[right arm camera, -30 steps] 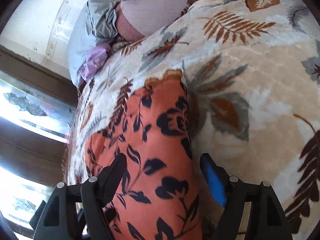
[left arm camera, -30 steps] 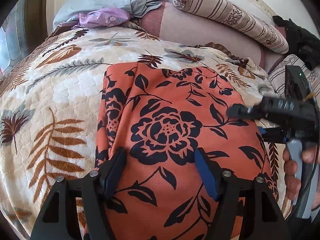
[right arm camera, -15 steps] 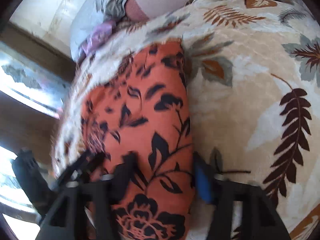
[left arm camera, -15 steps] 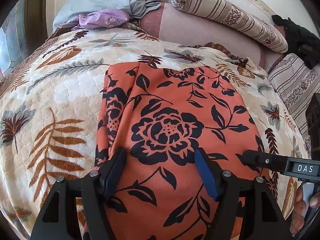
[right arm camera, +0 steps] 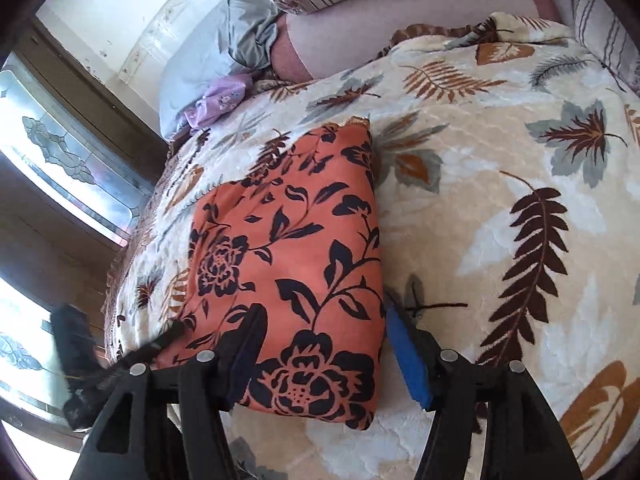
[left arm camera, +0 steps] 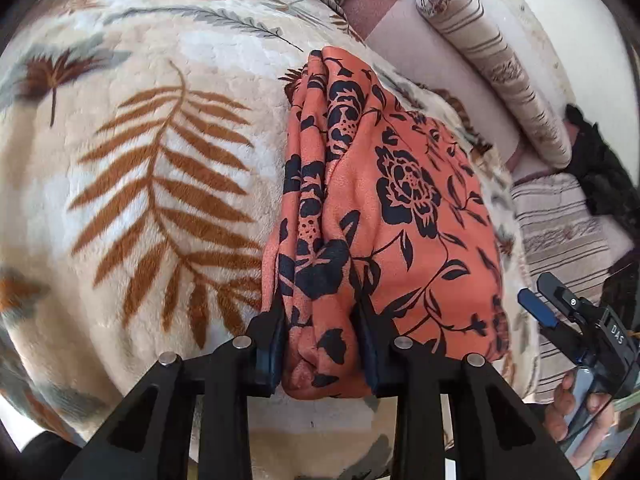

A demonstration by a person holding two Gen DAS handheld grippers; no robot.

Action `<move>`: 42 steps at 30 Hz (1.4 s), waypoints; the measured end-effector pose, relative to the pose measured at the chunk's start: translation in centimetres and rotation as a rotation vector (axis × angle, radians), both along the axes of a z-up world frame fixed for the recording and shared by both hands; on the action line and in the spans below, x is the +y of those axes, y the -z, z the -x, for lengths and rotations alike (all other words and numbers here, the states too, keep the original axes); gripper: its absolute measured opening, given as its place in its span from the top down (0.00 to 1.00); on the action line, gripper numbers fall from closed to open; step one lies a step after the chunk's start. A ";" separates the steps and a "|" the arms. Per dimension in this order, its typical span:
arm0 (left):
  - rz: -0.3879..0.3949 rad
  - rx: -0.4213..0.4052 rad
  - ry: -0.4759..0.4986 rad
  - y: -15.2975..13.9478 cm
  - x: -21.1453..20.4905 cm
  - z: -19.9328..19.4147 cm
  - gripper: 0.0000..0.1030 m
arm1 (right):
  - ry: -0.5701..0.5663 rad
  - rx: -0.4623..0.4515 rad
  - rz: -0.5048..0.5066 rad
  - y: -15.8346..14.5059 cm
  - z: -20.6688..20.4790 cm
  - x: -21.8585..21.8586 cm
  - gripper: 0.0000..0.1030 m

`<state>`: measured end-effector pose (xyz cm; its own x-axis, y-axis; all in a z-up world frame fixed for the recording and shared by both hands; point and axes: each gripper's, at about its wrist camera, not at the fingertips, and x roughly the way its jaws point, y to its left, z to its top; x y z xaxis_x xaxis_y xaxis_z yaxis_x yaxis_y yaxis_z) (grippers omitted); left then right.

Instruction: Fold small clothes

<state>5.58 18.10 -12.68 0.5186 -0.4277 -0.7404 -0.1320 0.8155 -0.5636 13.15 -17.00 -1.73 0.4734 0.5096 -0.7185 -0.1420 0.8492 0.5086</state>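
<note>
An orange garment with a black flower print lies on a cream leaf-patterned blanket on a bed. My left gripper is shut on the garment's near left corner, with bunched cloth pinched between its pads. My right gripper is open, its fingers astride the garment's near right corner, close above the cloth. The right gripper also shows in the left wrist view at the far right, held by a hand.
A striped bolster pillow and a striped cushion lie along the bed's far side. A grey cloth and a purple garment lie at the head. A dark item sits by the cushion. A window is at left.
My left gripper has closed on the garment's left corner and bunched the cloth. My right gripper has drawn back to the near right corner and stays open.
</note>
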 end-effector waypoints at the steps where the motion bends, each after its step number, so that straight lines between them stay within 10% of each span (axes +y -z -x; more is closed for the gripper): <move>1: 0.008 0.010 -0.001 -0.5 0.2 0.0 0.69 | -0.011 -0.006 0.002 -0.4 0.0 0.5 0.37; 5: -0.007 0.009 -0.002 -1.7 -0.2 0.0 0.61 | -0.097 -0.038 -0.006 -1.3 -0.4 2.7 0.33; 9: 0.021 -0.076 -0.029 -4.2 0.5 -1.4 0.30 | -0.153 0.000 -0.005 0.6 -1.1 4.3 0.26; 13: 0.023 -0.108 -0.009 -5.5 1.2 -7.8 0.28 | -0.189 0.026 0.011 3.0 -0.6 5.0 0.26; 16: -0.017 0.010 0.045 -2.9 0.9 -14.3 0.85 | -0.197 0.007 0.005 3.3 -0.4 5.0 0.26; 23: 0.006 0.033 0.056 -1.9 1.1 -18.0 0.83 | -0.204 0.014 -0.030 4.2 -0.2 4.7 0.26; 27: -0.061 -0.079 0.052 -3.5 0.5 -16.7 0.53 | -0.201 0.010 -0.033 4.2 -0.1 4.6 0.25; 29: -0.091 0.005 0.052 -2.1 0.6 -18.3 0.74 | -0.202 0.011 -0.021 4.2 -0.1 4.8 0.25; 33: -0.069 0.006 -0.011 -3.3 0.9 -18.1 0.76 | -0.198 0.017 -0.013 4.1 -0.2 4.8 0.25; 36: -0.154 -0.071 -0.018 -6.1 0.6 -15.0 0.33 | -0.171 0.027 -0.032 4.1 -0.1 4.5 0.25; 42: -0.245 -0.115 -0.036 -7.5 0.0 -7.9 0.25 | -0.137 0.031 -0.035 3.9 0.5 4.3 0.25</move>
<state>13.50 18.06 -5.16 0.6168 -0.2227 -0.7550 -0.1097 0.9255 -0.3626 12.62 -12.74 -5.64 0.3755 0.5931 -0.7122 -0.2397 0.8044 0.5435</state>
